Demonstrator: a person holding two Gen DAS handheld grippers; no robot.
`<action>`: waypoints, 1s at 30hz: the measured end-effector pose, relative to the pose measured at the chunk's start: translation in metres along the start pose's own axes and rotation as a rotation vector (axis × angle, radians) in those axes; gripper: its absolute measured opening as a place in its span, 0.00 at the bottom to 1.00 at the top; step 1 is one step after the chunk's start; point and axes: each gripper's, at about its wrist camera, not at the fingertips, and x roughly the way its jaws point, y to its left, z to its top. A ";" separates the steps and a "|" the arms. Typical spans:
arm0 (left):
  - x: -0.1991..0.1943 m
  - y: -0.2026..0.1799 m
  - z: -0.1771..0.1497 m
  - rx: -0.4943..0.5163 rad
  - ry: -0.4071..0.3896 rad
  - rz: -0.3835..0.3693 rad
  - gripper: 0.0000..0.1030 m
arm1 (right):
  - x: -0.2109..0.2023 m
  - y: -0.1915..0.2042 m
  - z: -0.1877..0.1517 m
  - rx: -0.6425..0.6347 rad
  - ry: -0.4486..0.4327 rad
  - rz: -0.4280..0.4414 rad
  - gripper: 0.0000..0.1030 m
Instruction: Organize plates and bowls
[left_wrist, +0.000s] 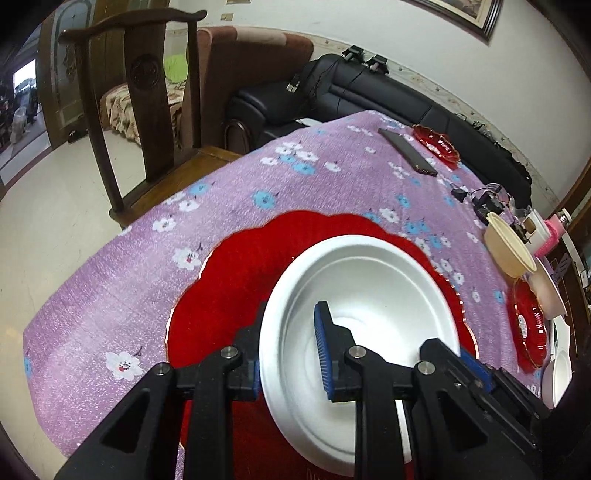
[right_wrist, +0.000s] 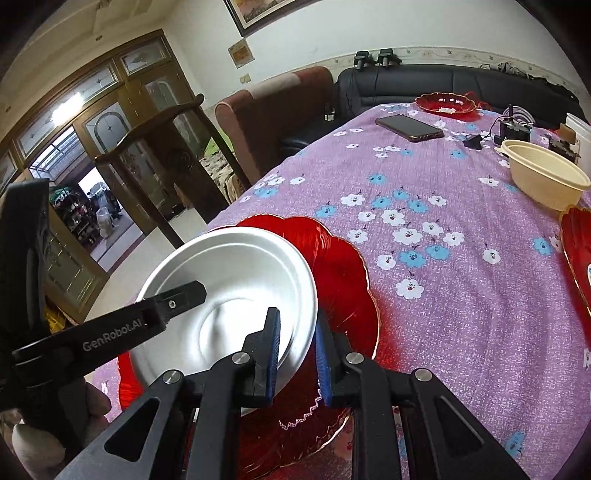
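Both claws (left_wrist: 290, 354) (right_wrist: 295, 354) straddle the white bowl's (left_wrist: 369, 280) rim.

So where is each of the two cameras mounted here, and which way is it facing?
Left wrist: rides on the left gripper, looking along its fingers, which straddle the white bowl rim over the red plate; right gripper shows alongside.
Right wrist: rides on the right gripper, whose fingers straddle the bowl's opposite rim; the left gripper and the person's hand show.
Shared: bowl, red plate, purple tablecloth, phone, beige bowl.
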 end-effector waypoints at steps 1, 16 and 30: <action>0.001 0.001 0.000 -0.002 0.001 0.004 0.21 | 0.000 0.000 0.000 -0.003 -0.003 0.000 0.21; -0.005 0.002 -0.001 -0.019 -0.015 -0.015 0.53 | -0.010 0.025 -0.009 -0.137 -0.087 -0.051 0.54; -0.056 -0.037 -0.009 0.170 -0.259 0.126 0.66 | -0.037 -0.029 0.002 0.078 -0.171 -0.113 0.63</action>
